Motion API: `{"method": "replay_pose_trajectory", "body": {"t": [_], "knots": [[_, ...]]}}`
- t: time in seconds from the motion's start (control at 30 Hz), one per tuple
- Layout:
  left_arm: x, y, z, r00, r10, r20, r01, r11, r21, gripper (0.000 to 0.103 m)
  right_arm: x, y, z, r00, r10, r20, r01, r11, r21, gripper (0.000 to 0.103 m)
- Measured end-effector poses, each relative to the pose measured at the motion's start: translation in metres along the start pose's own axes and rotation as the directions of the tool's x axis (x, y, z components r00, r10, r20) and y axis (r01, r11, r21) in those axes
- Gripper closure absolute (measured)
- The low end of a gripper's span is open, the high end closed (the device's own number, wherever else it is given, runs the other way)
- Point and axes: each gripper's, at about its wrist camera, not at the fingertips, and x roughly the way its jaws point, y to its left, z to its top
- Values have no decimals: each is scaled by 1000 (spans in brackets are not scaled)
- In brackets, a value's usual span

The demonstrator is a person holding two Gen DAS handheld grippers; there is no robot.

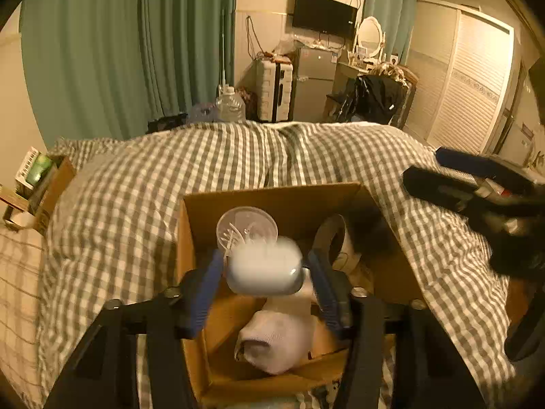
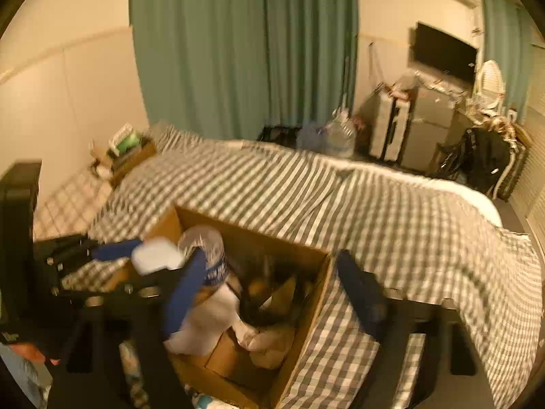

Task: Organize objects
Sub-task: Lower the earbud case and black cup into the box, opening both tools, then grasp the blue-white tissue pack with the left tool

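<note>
My left gripper [image 1: 264, 266] is shut on a small white rounded case [image 1: 264, 269] and holds it above an open cardboard box [image 1: 272, 197] on the checked bed. It also shows in the right wrist view [image 2: 155, 255]. In the box lie a clear plastic cup [image 1: 247, 225], a white rolled sock [image 1: 276, 341] and a grey-white mug [image 1: 335, 242] on its side. My right gripper [image 1: 453, 177] is at the right, beside the box. In its own view only one blue finger [image 2: 361, 289] shows, over the bedcover right of the box [image 2: 316, 266]; it looks open and empty.
The green-white checked bedcover [image 1: 204, 163] surrounds the box. A wooden crate [image 1: 44, 184] with small items stands at the far left by the wall. Beyond the bed are green curtains, a water jug [image 1: 230, 104], a suitcase [image 1: 274, 90] and a small fridge.
</note>
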Motion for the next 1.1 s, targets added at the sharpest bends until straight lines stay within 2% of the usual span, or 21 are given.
{"method": "replay_pose_trajectory", "body": {"t": [0.07,0.13,0.2,0.27,0.33,0.43,0.6,0.83,0.97,1.1], "knots": [[-18,-2,2,999,38,29,-38,999,1,17,-18,1,6,1000,-5,21,5,1000,10,20],[-40,-2,3,995,73,63,-73,997,-8,12,-40,2,10,999,-24,34,24,1000,13,20],[-64,-1,3,994,64,84,-64,998,-8,11,-62,3,13,997,-49,51,48,999,18,20],[-85,1,2,992,72,107,-71,997,-12,1,-84,4,12,996,-62,63,61,998,29,17],[-106,4,-2,985,100,144,-99,995,-12,0,-105,6,8,995,-65,73,63,997,38,16],[-125,9,-8,980,120,157,-119,993,-13,0,-126,12,0,994,-83,69,81,996,31,16],[-128,17,-34,979,140,148,-132,990,-57,0,-135,19,-23,994,-100,42,98,995,35,16],[-106,28,-78,985,116,128,-98,985,-145,0,-100,45,-76,996,-93,0,93,996,-9,16],[-82,26,-101,976,191,107,-178,977,-113,0,-77,51,-104,996,-71,-47,70,997,-7,16],[-51,22,-125,982,188,37,-186,981,-57,0,-53,48,-125,991,-87,-100,87,996,-3,16]]}}
